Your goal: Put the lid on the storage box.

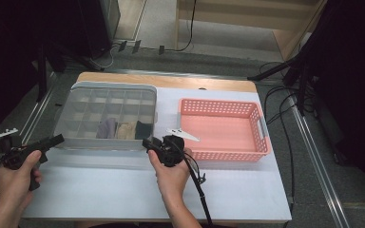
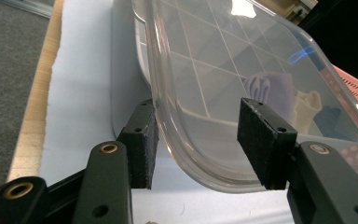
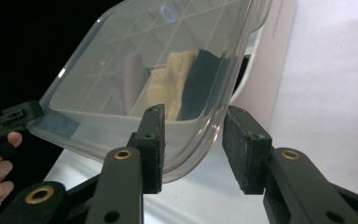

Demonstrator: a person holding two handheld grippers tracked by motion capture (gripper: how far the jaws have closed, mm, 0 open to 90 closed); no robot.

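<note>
Divided box [image 1: 105,116] w/ clear lid [image 2: 242,70] holds 3 folded cloths [image 1: 123,129]; pink basket [image 1: 224,129] bare; both grippers' jaws open, straddling lid rim.

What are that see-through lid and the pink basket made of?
The lid looks like clear, glossy hard plastic: the rolled cloths show through it and it catches light glints. The pink basket looks like matte moulded plastic, with perforated walls of regular small holes.

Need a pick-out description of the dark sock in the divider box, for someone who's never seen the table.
Start at the grey divider box under the clear lid, left of the pink basket. Three folded pieces fill its near row. The dark sock is the rightmost, beside the cream one.
</note>
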